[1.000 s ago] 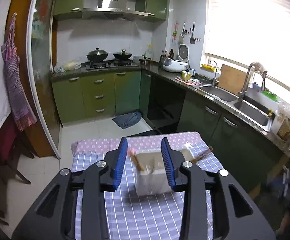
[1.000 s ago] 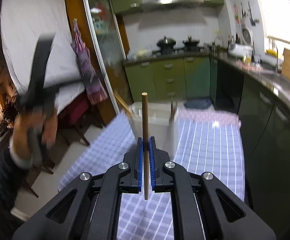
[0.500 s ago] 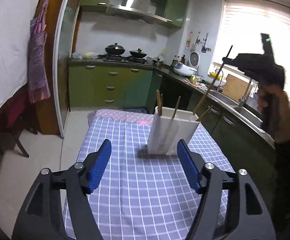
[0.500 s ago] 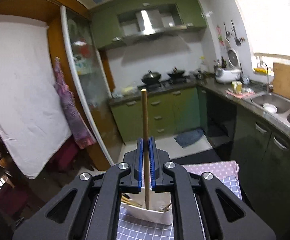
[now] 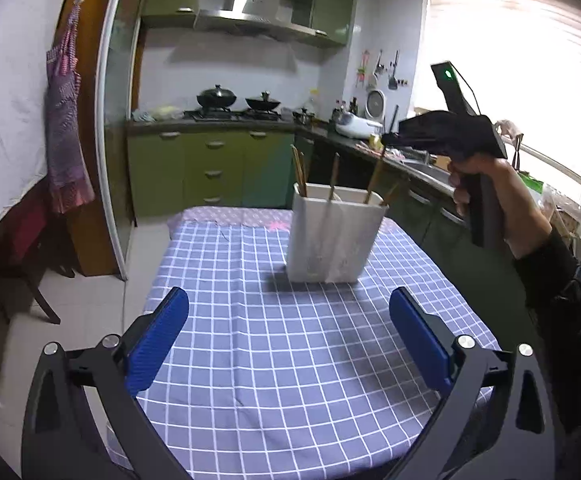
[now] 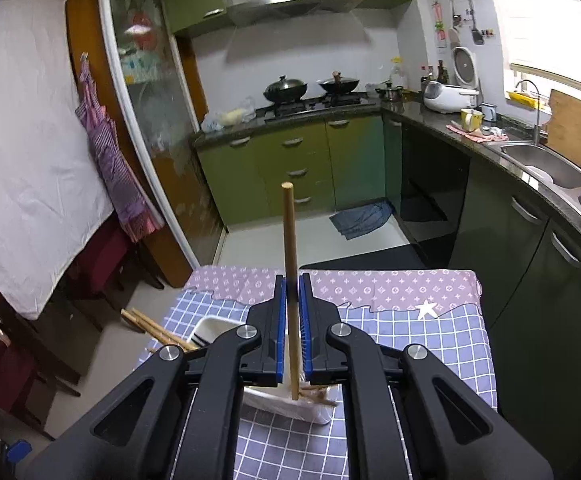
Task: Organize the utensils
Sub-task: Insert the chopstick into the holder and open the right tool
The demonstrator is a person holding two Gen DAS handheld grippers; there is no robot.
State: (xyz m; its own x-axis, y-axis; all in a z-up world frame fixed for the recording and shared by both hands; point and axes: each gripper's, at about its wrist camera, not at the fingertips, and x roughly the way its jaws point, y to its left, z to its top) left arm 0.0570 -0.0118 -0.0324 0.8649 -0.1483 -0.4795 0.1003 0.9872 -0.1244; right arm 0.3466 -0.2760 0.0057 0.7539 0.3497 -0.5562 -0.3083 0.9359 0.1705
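A white utensil holder [image 5: 334, 236] stands on the table with the blue checked cloth [image 5: 290, 360], several wooden chopsticks [image 5: 299, 172] leaning in it. My left gripper [image 5: 288, 340] is open and empty, low over the cloth, short of the holder. My right gripper [image 6: 291, 328] is shut on a wooden chopstick [image 6: 289, 240], held upright above the holder [image 6: 214, 328], its lower tip at the holder's rim. In the left wrist view the right gripper [image 5: 394, 138] hangs above the holder's right side.
Green kitchen cabinets [image 5: 210, 168] and a stove with two woks [image 5: 234, 100] stand beyond the table. A counter with sinks [image 6: 546, 164] runs along the right. Dark chairs [image 6: 102, 256] and a glass door [image 6: 146, 120] are on the left.
My left gripper has backed away from the holder and opened wide. My right gripper has tilted down over the holder with the chopstick still in it.
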